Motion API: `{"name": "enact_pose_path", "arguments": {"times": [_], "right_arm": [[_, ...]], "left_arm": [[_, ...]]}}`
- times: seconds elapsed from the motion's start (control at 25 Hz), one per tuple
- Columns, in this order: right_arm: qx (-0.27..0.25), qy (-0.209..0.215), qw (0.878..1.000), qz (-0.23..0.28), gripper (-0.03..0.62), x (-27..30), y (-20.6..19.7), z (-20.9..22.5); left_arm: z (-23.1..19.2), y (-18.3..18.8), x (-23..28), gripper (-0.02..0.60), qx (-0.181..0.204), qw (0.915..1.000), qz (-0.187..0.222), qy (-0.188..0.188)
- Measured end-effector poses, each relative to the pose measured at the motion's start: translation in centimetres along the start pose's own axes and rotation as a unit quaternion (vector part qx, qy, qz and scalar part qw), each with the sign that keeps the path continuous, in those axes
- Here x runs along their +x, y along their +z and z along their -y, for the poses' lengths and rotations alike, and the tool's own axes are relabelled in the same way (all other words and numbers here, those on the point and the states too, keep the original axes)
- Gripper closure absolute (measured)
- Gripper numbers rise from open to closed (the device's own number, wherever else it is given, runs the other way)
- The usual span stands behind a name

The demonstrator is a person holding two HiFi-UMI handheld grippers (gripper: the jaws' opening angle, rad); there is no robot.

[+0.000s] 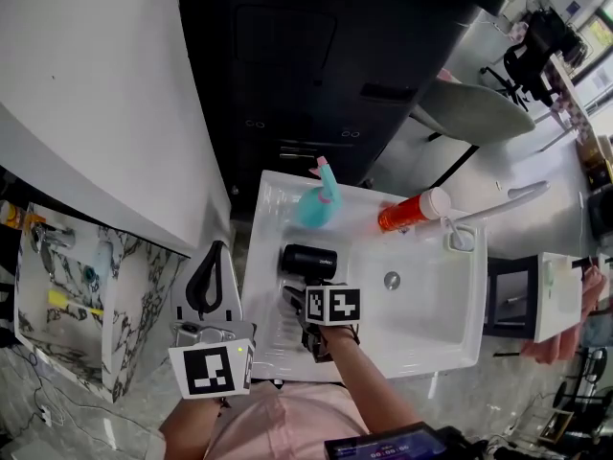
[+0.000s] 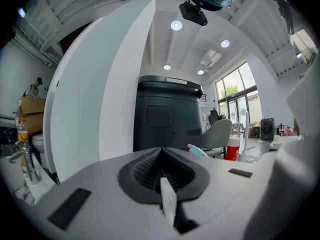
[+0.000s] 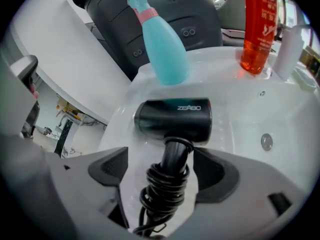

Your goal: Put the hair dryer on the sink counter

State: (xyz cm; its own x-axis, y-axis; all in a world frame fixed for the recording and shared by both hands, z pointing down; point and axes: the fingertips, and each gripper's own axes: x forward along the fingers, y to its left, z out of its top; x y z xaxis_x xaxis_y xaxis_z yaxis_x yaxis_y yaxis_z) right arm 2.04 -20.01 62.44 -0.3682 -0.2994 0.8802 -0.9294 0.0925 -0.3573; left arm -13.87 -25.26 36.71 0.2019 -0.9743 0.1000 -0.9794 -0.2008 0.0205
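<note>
The black hair dryer (image 1: 308, 260) (image 3: 175, 119) lies on the white sink counter (image 1: 273, 195), at the basin's left side, barrel away from me and handle toward me. Its black cord is coiled round the handle. My right gripper (image 1: 303, 307) (image 3: 165, 170) is open, with the jaws on either side of the handle and a gap showing on both sides. My left gripper (image 1: 213, 259) (image 2: 162, 176) hangs shut and empty off the counter's left edge, pointing at a white wall and a dark cabinet.
A teal spray bottle (image 1: 318, 202) (image 3: 165, 49) and an orange bottle (image 1: 407, 211) (image 3: 257, 29) stand behind the dryer. The faucet (image 1: 498, 204) is at the back right, the drain (image 1: 392, 280) in the basin. A black cabinet (image 1: 326, 65) stands beyond the counter, and a marble-patterned washstand (image 1: 124, 295) stands at the left.
</note>
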Motion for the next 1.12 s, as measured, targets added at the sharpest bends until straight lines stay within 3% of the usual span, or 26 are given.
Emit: {"name": "enact_pose_path", "arguments": {"times": [0.2, 0.36, 0.44, 0.56, 0.84, 0.96, 1.12], "right_arm": [[0.003, 0.017, 0.998, 0.055, 0.186, -3.9, 1.3, -1.0], [-0.026, 0.034, 0.984, 0.173, 0.255, -9.8, 4.3, -3.4], [-0.042, 0.047, 0.968, 0.243, 0.345, -13.6, 6.1, -5.2], [-0.085, 0.050, 0.938, 0.332, 0.412, -19.1, 7.8, -8.0], [-0.163, 0.011, 0.857, 0.489, 0.588, -29.8, 9.0, -11.8], [-0.199, -0.015, 0.830, 0.521, 0.594, -32.4, 8.7, -12.9], [-0.216, -0.026, 0.811, 0.543, 0.594, -34.3, 8.0, -13.5]], "left_arm": [[1.1, 1.5, -0.6, 0.572, 0.009, 0.9997, 0.017, -0.017], [2.7, 4.1, -1.6, 0.572, 0.008, 0.9988, 0.034, -0.034], [3.5, 5.7, -2.0, 0.572, -0.004, 0.9982, 0.042, -0.044], [4.5, 8.3, -3.1, 0.571, 0.006, 0.9962, 0.063, -0.060], [6.7, 13.8, -6.1, 0.571, 0.010, 0.9890, 0.119, -0.086], [7.3, 14.8, -7.3, 0.571, 0.016, 0.9865, 0.134, -0.093], [8.2, 15.4, -8.3, 0.571, 0.027, 0.9843, 0.144, -0.099]]}}
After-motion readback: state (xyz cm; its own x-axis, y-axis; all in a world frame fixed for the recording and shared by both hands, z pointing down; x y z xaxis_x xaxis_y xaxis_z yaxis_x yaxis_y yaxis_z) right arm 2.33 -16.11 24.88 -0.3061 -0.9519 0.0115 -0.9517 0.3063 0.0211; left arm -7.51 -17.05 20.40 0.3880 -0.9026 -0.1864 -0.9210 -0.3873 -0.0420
